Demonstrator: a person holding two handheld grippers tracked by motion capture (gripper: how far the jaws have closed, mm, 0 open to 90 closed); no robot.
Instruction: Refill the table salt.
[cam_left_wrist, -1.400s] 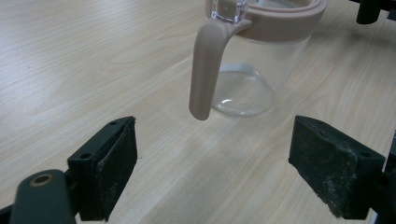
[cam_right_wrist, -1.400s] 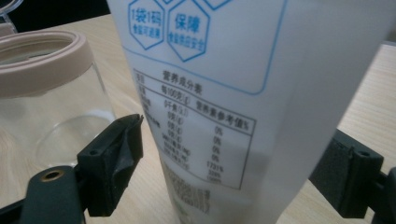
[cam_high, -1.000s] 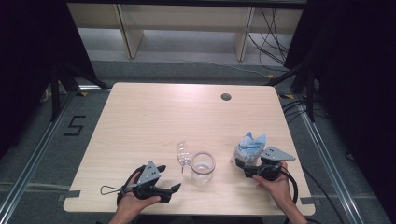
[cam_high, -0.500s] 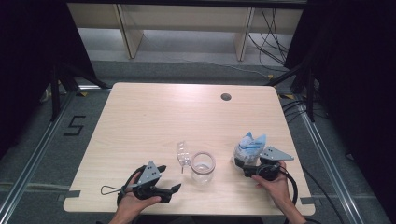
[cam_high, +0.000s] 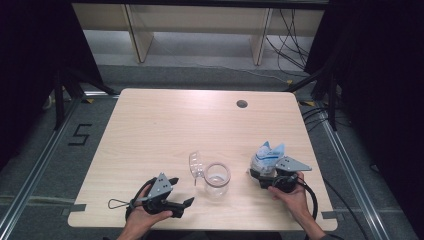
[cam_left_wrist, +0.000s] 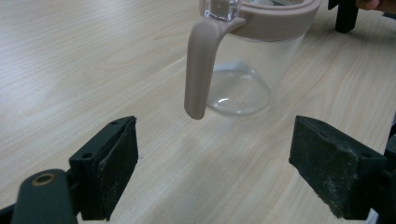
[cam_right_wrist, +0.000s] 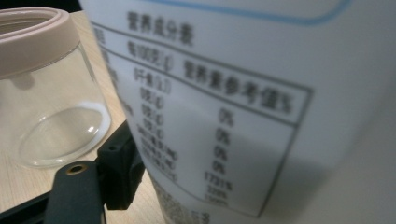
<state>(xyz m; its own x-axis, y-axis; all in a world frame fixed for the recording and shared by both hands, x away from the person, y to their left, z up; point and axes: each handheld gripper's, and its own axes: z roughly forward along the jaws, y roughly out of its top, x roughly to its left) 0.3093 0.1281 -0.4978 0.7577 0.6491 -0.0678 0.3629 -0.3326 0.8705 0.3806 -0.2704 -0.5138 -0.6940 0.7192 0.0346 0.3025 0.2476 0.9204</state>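
Left gripper (cam_high: 176, 196): fingers (cam_left_wrist: 109, 161) wide apart, holding nothing, aimed at the jar (cam_high: 217, 179) just ahead. Jar: clear, pink rim, lid (cam_high: 197, 165) hinged open, standing near the front edge between both grippers. Right gripper (cam_high: 264, 176): fingers have just been closing, the pouch (cam_high: 269, 154) between them; whether they press it cannot be told. Surface (cam_high: 165, 125): pale wood, grommet hole (cam_high: 242, 104) at the rear. Room: dark curtains, grey floor.

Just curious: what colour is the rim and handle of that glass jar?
Pale beige-pink rim and handle, clearest in the left gripper view.
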